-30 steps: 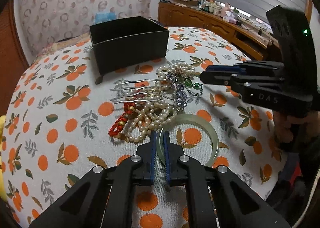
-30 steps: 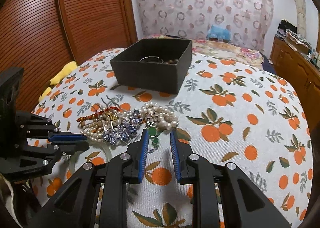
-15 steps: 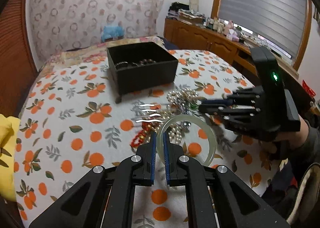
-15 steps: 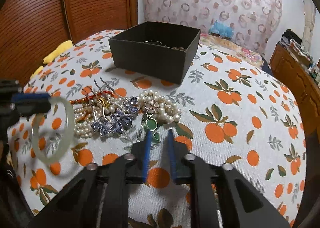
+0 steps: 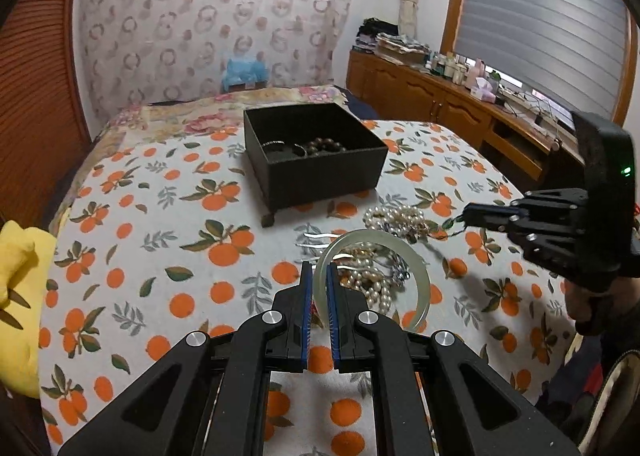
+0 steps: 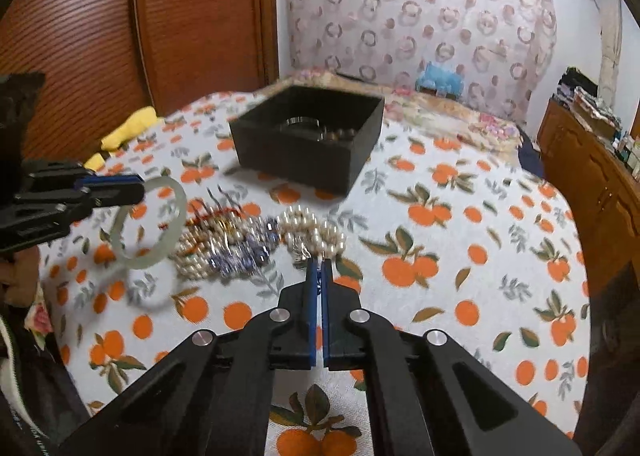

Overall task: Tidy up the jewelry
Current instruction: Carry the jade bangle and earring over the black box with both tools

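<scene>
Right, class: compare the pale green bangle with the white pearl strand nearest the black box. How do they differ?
The bangle is one smooth, rigid, translucent ring; the pearl strand is many small round beads, bunched loosely. The bangle is gripped in the left tool and raised above the tablecloth; the pearl strand lies on it. Both are pale jewelry outside the box.

Home bedroom: bed [image 5: 120, 128] in floral spread, wooden dresser [image 5: 432, 104], patterned curtain [image 5: 208, 16].
</scene>
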Available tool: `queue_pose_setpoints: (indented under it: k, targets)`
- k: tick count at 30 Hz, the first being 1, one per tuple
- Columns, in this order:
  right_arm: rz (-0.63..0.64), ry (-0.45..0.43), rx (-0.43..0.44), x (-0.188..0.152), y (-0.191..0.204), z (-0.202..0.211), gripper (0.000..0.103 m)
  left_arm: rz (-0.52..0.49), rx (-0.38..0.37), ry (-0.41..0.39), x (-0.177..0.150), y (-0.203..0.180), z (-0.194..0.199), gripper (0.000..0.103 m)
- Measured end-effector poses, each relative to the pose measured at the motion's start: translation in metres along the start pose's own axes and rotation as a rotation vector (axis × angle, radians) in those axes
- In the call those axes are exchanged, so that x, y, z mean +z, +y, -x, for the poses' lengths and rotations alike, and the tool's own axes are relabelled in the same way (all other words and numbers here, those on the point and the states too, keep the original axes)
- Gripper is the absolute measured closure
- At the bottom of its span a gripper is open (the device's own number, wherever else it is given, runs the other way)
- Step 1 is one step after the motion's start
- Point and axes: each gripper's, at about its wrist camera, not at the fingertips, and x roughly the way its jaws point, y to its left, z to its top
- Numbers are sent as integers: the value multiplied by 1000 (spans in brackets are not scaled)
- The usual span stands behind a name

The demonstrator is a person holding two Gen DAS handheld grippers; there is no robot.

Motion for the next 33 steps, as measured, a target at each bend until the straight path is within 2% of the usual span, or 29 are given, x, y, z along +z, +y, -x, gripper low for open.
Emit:
queue_pose_setpoints:
  k: [12, 19, 33]
  targets:
    - [33, -81, 2, 30, 6, 22, 101, 8, 22, -38, 13, 8, 5, 97]
    - [46, -107, -8, 52, 4, 19, 101, 7, 43, -68, 26, 13, 4, 97]
    - [54, -174, -8, 125, -7, 3, 101, -1, 79, -120, 67, 22, -5, 97]
